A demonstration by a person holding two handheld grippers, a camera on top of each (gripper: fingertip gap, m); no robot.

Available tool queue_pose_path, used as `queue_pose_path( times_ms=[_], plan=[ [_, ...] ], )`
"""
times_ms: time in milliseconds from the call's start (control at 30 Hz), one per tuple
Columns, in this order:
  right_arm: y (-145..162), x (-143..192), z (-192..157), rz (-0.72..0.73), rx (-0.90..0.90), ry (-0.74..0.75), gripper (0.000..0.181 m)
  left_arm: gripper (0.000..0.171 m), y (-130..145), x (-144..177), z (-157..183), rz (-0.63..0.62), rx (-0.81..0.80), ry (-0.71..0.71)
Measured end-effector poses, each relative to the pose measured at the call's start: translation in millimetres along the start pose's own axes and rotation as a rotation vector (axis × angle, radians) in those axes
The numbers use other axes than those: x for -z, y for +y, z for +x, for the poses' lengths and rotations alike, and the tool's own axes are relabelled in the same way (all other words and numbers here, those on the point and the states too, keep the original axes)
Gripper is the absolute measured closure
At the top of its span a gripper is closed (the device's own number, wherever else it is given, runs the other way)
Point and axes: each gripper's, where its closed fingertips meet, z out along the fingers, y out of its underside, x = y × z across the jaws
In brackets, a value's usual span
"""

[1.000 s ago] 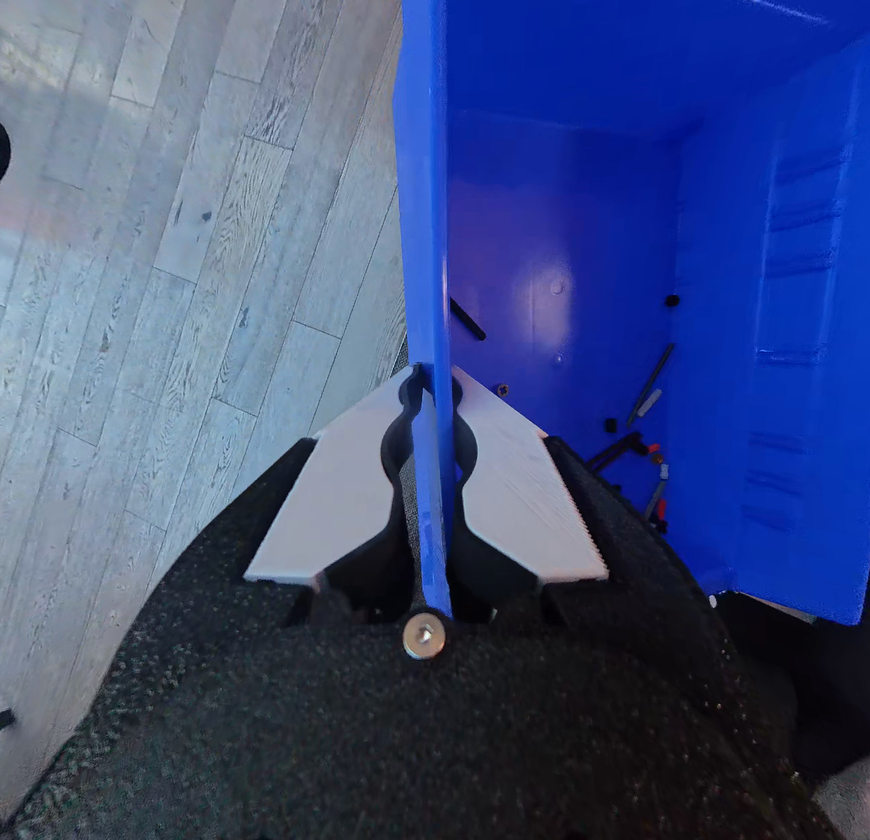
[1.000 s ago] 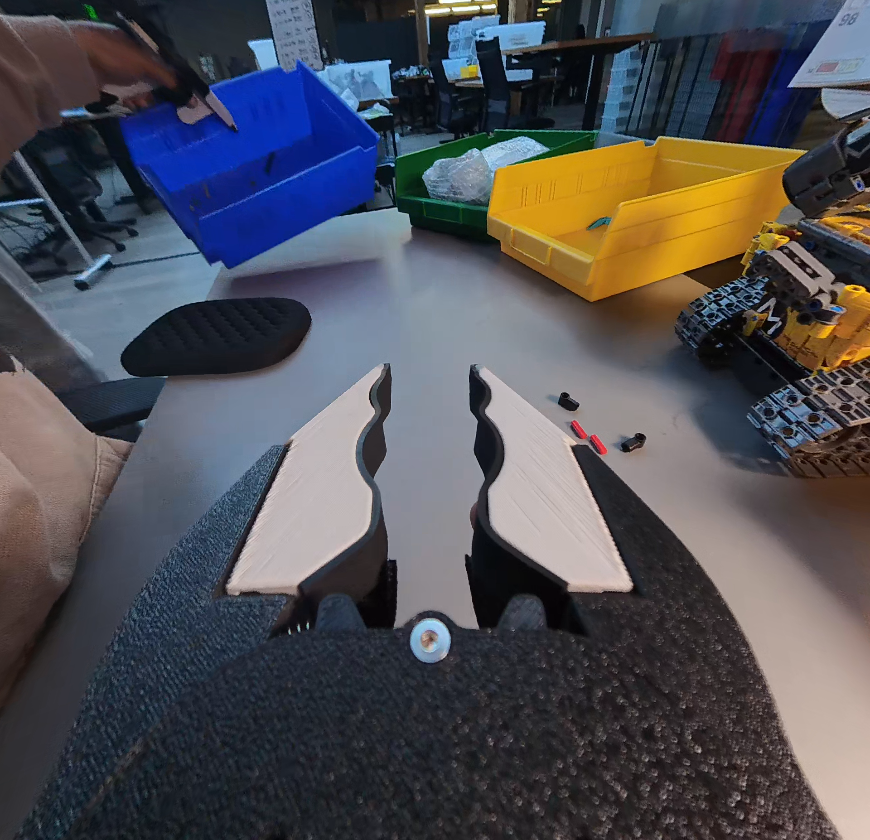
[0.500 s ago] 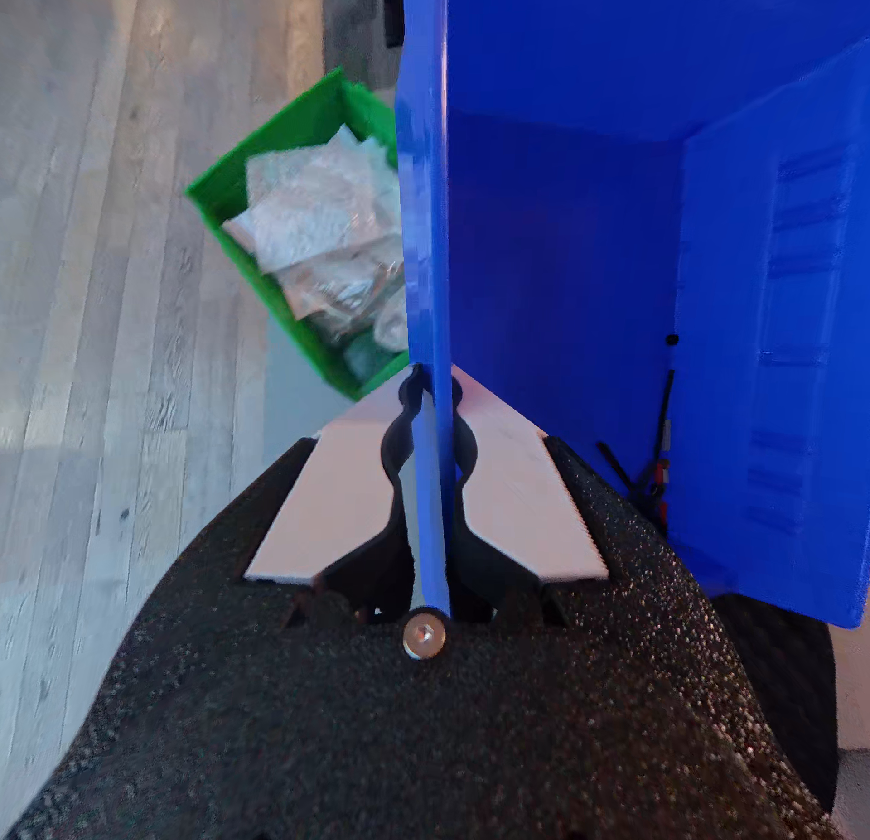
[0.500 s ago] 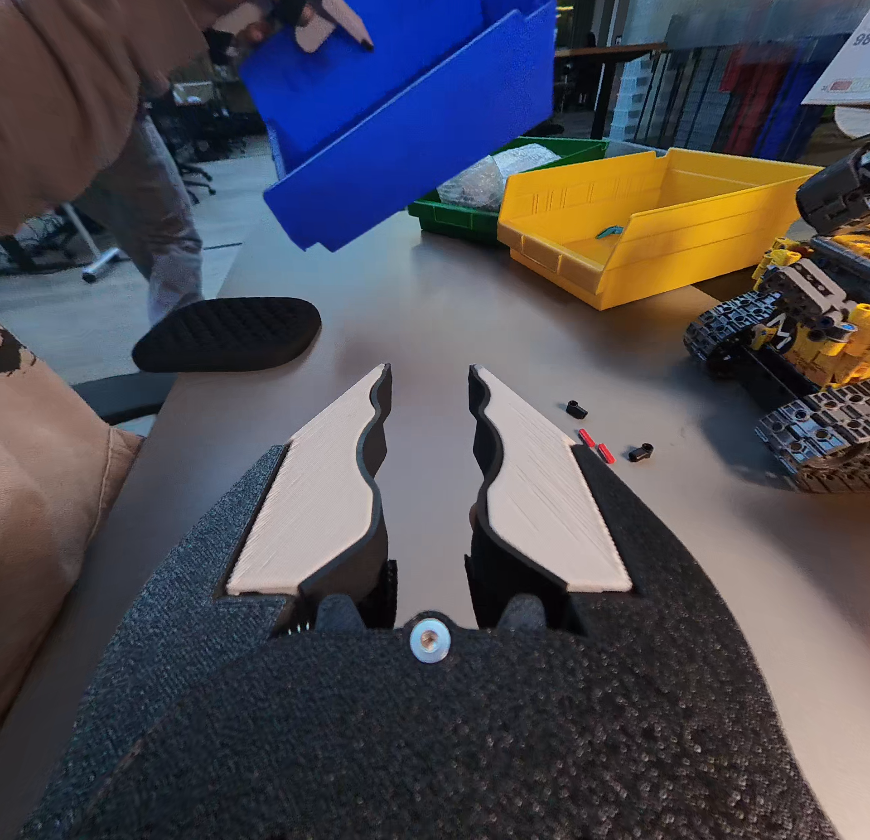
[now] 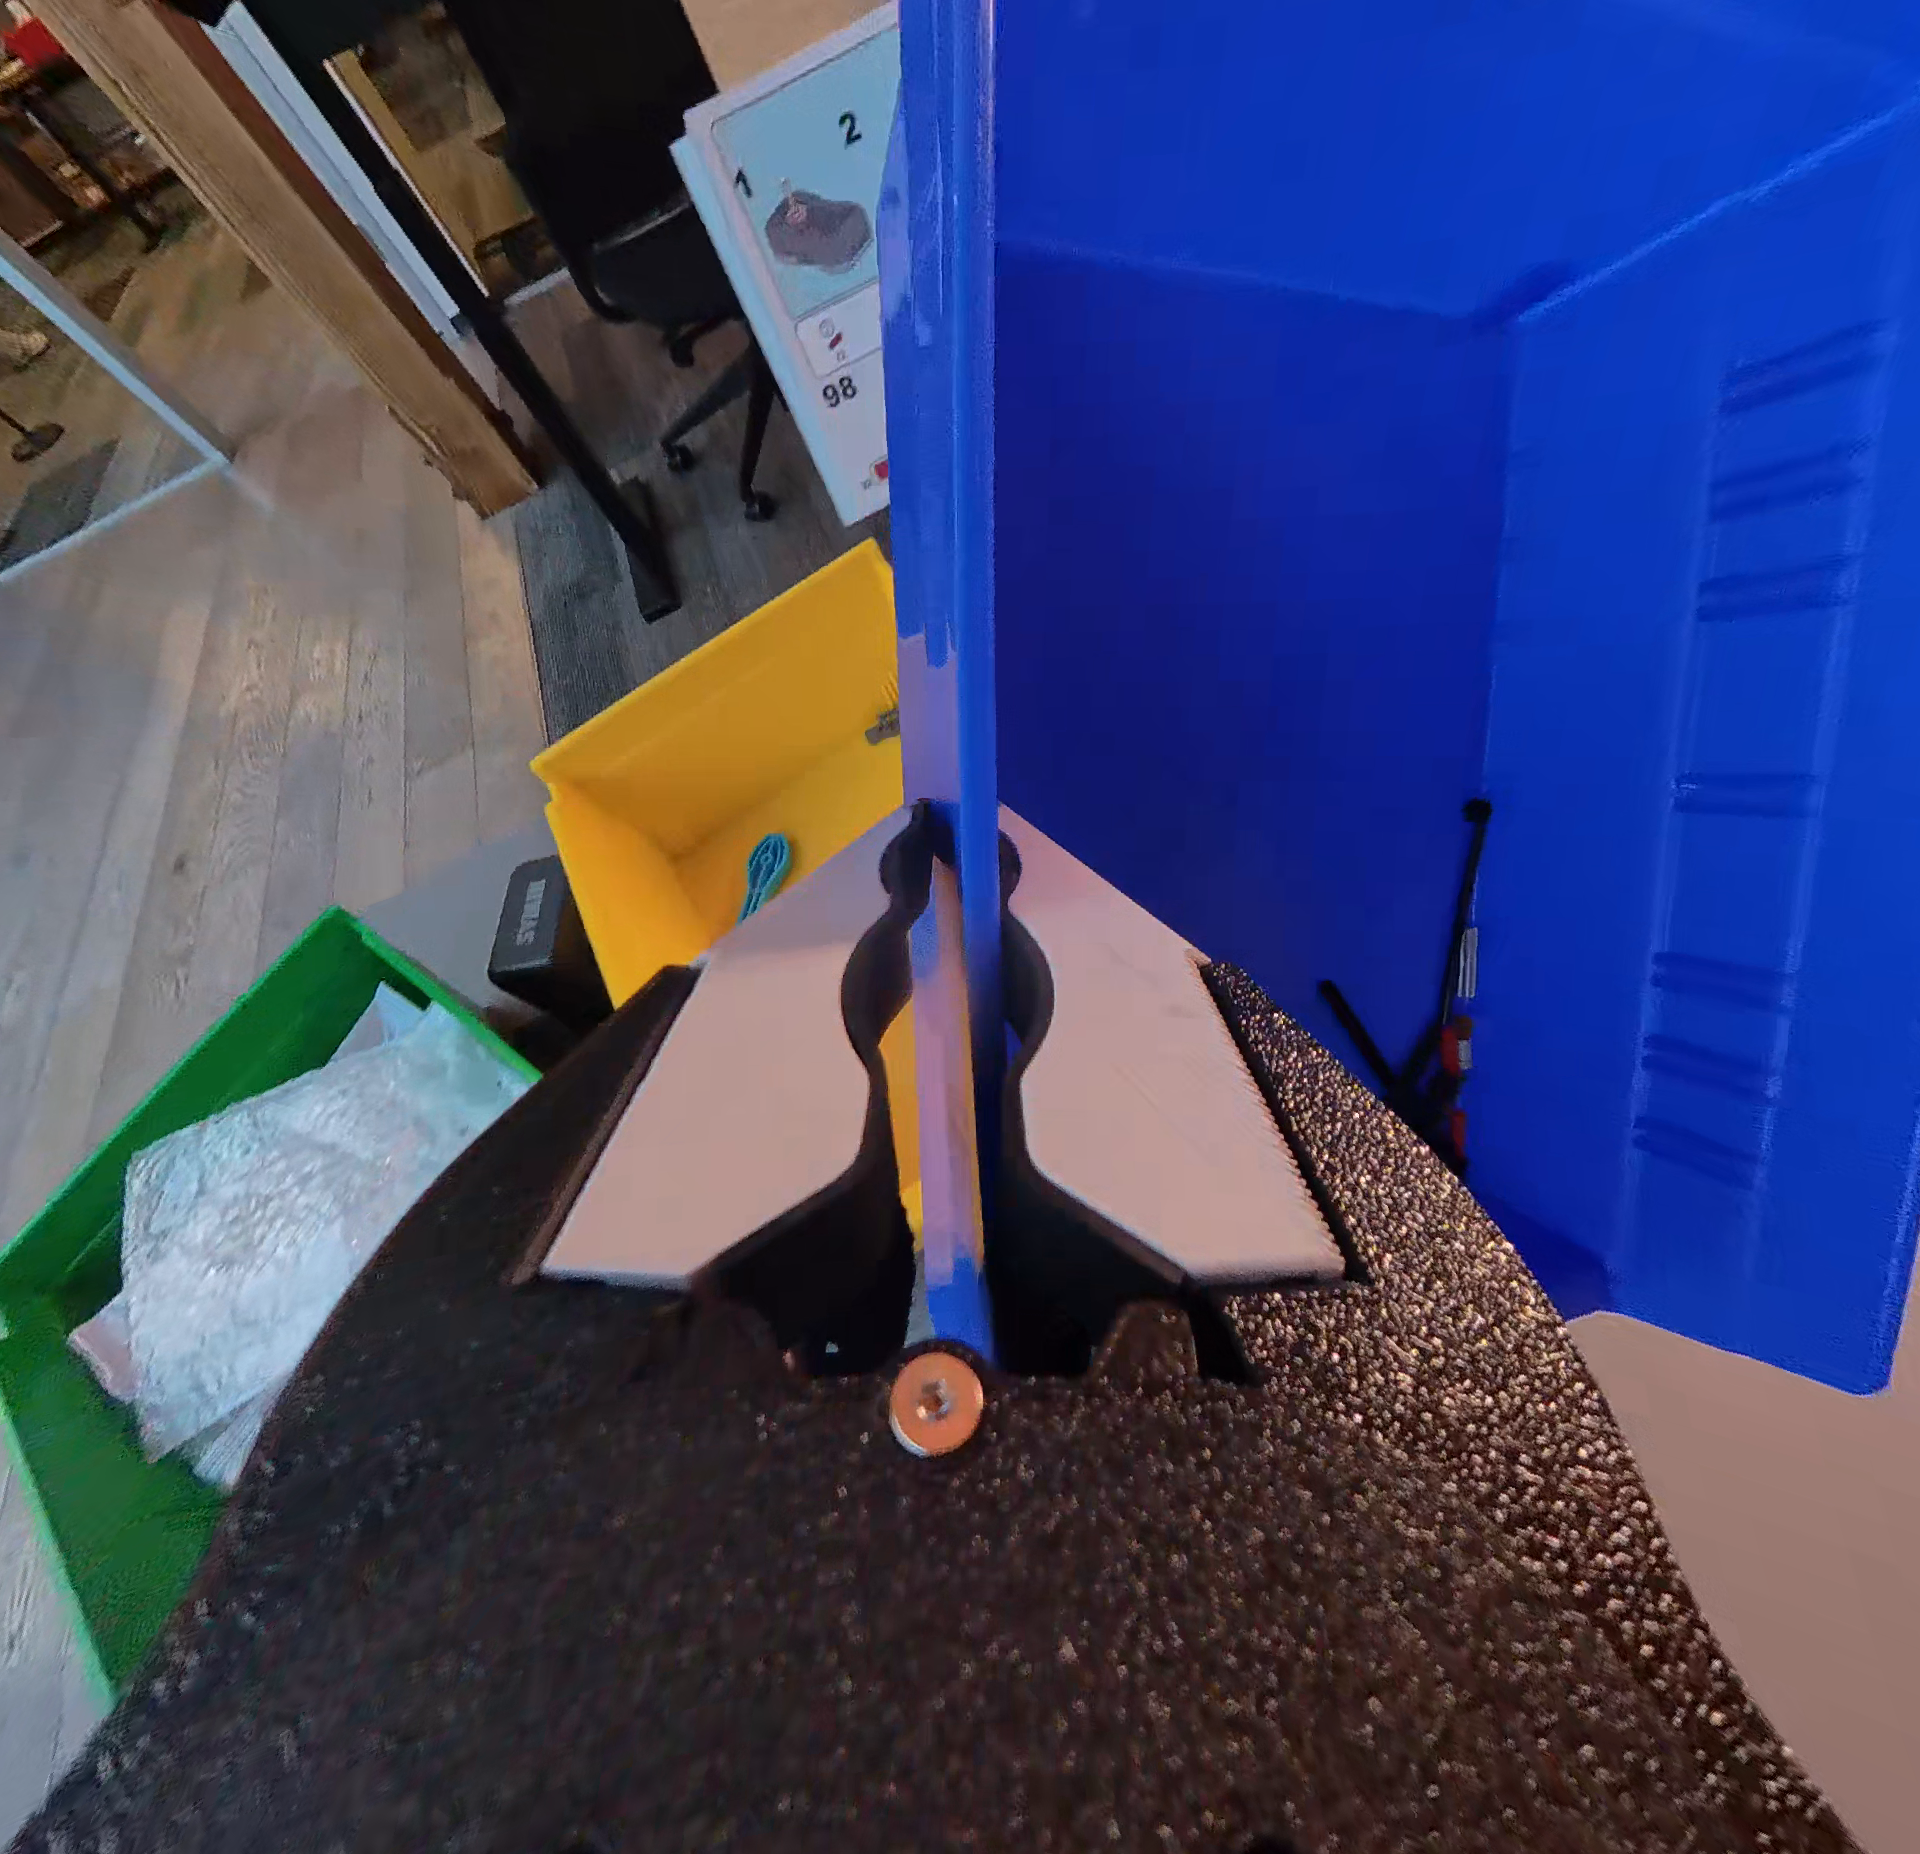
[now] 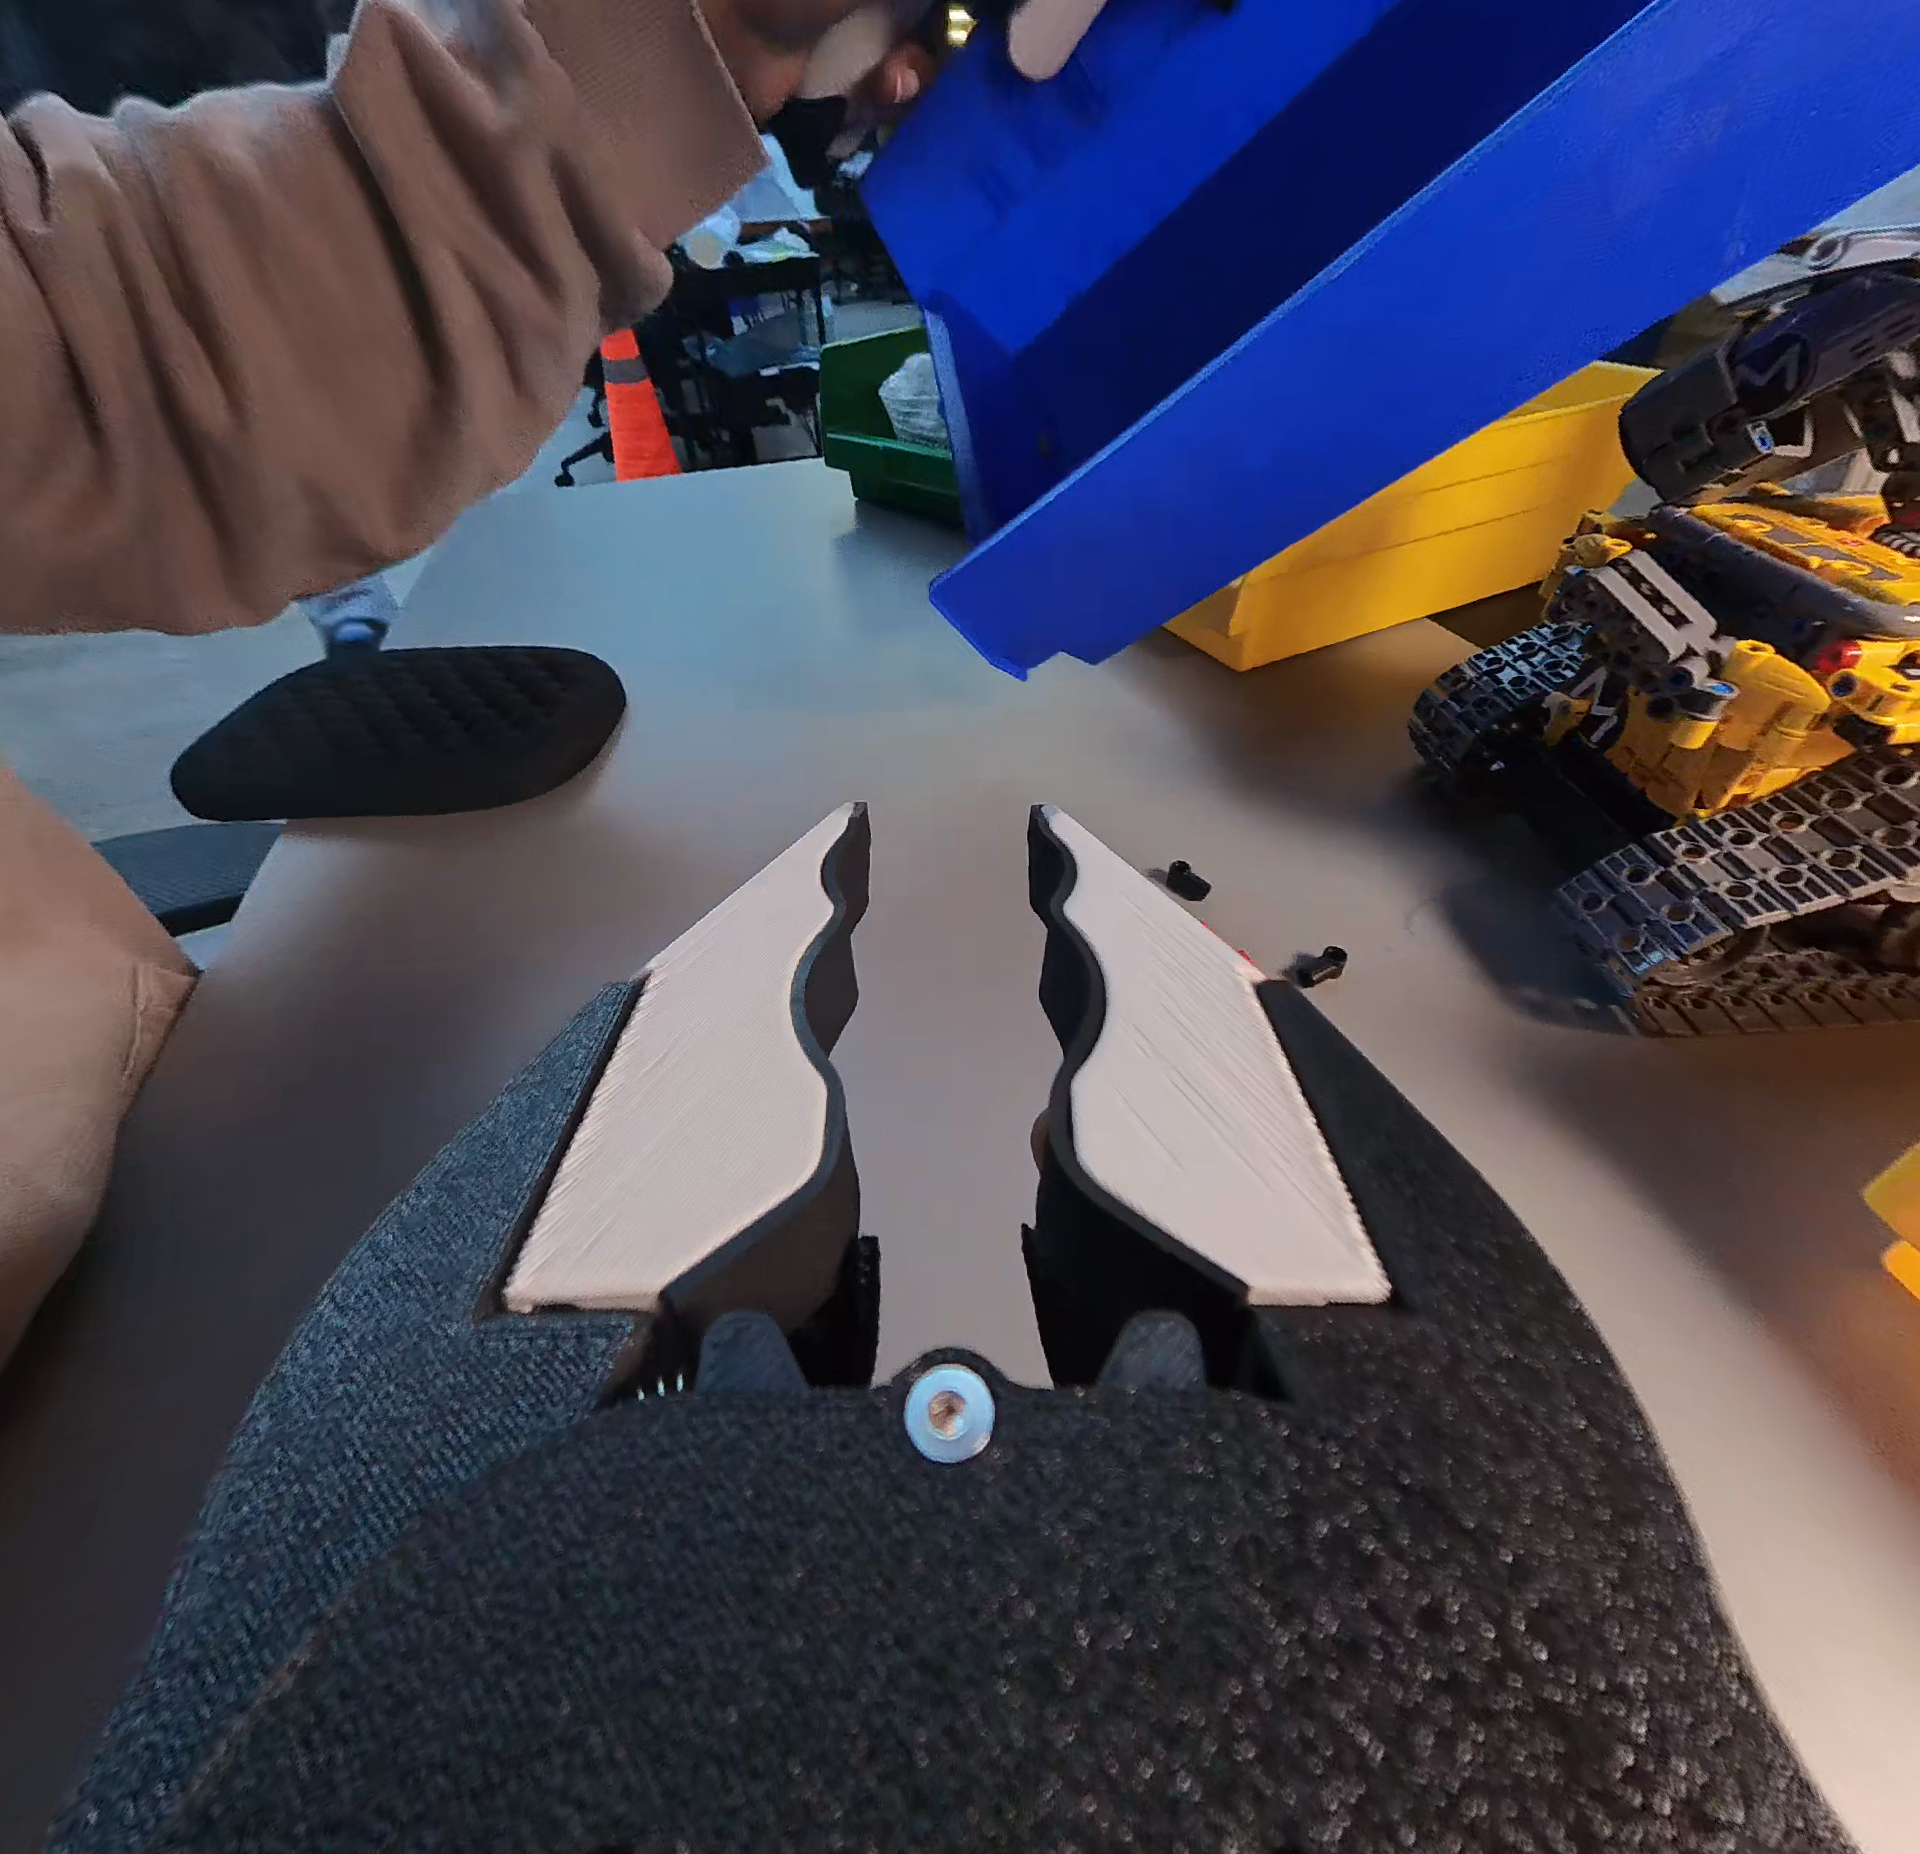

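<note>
Left gripper (image 5: 951, 848) clamped on the side wall of a blue bin (image 5: 1247, 557).

The bin hangs tilted, with thin black rods (image 5: 1455, 973) gathered in its low corner. Left of the wall lie a yellow bin (image 5: 717, 765) holding a teal piece (image 5: 764, 869), a green bin (image 5: 301, 1004) of clear plastic bags (image 5: 260, 1181), and a white printed sheet (image 5: 810, 277).

Glossy plastic blue bin (image 5: 1299, 557) — grainy, seemingly foam-like tool (image 5: 951, 838).
</note>
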Motion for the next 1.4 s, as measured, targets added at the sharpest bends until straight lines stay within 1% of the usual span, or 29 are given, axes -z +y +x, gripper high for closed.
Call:
queue_pose_path(
  times_ms=[233, 367, 567, 800, 933, 1033, 1233, 1400],
  plan=[
    [-3.7, 6.4, 27.0, 0.048, -0.013, 0.118, 0.150, 0.166, -16.9, -13.2, 19.7, 0.101, -0.024, 0.006],
    [-0.4, 6.7, 35.3, 0.052, -0.041, 0.140, 0.151, 0.166, -21.1, -17.1, 28.6, 0.157, -0.016, -0.003],
    [5.4, 5.6, 39.8, 0.030, -0.025, 0.164, 0.151, 0.166, -24.4, -18.0, 37.5, 0.258, -0.005, -0.043],
    [13.8, 3.7, 45.9, 0.000, -0.047, 0.177, 0.151, 0.167, -27.2, -23.3, 43.0, 0.324, -0.014, -0.077],
    [23.3, 7.4, 62.2, -0.070, -0.026, 0.276, 0.150, 0.167, -33.2, -21.4, 46.4, 0.370, -0.033, -0.110],
    [29.0, 10.5, 71.3, -0.108, -0.028, 0.328, 0.145, 0.167, -38.6, -18.4, 49.4, 0.411, -0.048, -0.142],
    [31.5, 7.2, 67.7, -0.114, -0.023, 0.307, 0.143, 0.167, -45.7, -10.4, 56.1, 0.478, -0.087, -0.195],
    [32.8, 3.4, 61.2, -0.123, 0.003, 0.283, 0.143, 0.169, -46.2, -6.9, 62.8, 0.484, -0.185, -0.240]
  ],
)
